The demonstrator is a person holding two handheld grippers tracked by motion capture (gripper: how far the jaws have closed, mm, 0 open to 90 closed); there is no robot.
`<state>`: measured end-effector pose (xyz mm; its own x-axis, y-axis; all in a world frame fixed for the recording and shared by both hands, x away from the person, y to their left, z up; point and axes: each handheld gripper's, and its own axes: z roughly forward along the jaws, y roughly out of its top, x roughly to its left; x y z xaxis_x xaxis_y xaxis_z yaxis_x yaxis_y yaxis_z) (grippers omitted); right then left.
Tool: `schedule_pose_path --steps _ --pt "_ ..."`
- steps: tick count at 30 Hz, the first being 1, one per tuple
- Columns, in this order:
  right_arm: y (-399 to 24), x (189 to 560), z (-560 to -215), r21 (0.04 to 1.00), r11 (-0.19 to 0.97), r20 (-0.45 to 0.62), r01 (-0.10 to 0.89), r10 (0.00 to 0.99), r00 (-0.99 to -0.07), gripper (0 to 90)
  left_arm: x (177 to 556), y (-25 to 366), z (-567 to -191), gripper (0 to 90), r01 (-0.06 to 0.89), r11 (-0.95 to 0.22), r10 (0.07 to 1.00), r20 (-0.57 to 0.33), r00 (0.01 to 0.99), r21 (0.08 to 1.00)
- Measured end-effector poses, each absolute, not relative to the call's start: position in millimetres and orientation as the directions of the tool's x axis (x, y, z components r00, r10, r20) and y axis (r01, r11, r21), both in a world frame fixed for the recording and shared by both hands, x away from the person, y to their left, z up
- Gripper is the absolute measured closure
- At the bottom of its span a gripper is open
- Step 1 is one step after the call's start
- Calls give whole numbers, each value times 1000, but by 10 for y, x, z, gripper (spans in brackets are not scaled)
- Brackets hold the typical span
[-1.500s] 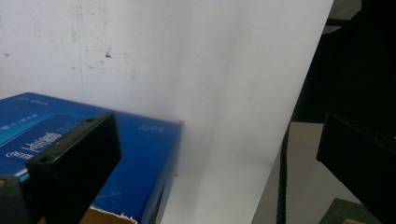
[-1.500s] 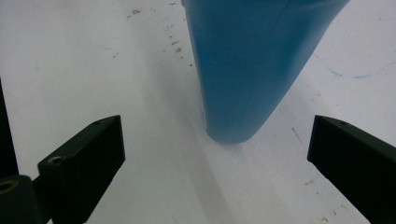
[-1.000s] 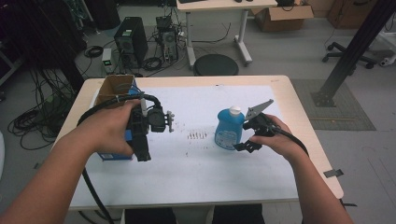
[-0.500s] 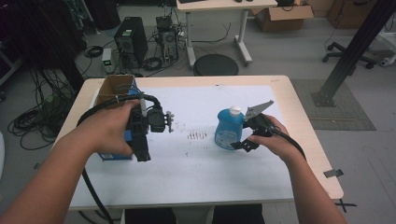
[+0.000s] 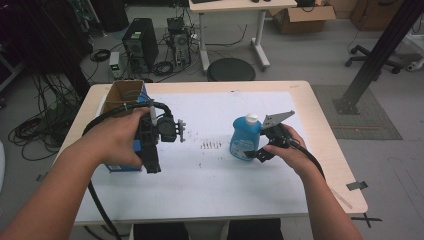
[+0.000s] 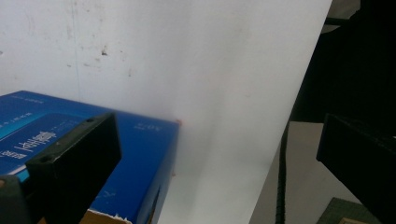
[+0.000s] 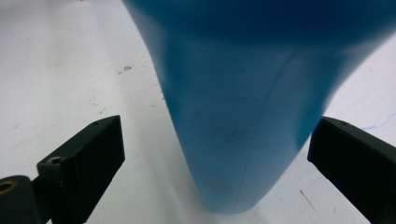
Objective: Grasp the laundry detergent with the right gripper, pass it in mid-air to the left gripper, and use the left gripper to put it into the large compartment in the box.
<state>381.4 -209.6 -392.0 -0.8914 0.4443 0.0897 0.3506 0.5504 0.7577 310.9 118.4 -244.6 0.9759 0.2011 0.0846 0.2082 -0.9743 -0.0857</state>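
Note:
A blue bottle (image 5: 244, 139) with a white cap stands upright on the white sheet right of centre. My right gripper (image 5: 258, 146) is at its right side, open, with one jaw on each side of the bottle's lower body (image 7: 243, 116); a gap shows at the left jaw. A blue box (image 5: 121, 164) with an open brown cardboard end lies at the table's left. My left gripper (image 5: 152, 167) points down beside the box's near corner, open. In the left gripper view one jaw hangs over the box (image 6: 140, 154) and the other stands far off over the sheet's edge.
A white sheet (image 5: 210, 175) covers most of the wooden table (image 5: 330, 165), with dark specks (image 5: 211, 146) between box and bottle. Cables trail from both grippers toward the near edge. Computer towers, cables and a round stool stand on the floor beyond the far edge.

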Motion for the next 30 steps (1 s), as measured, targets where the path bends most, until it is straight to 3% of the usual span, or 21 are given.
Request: schedule_pose_path --steps 30 --pt "-2112 3781 -4104 860 403 101 314 468 -878 25 3129 1157 -2508 5 200 -977 194 80 978 -77"
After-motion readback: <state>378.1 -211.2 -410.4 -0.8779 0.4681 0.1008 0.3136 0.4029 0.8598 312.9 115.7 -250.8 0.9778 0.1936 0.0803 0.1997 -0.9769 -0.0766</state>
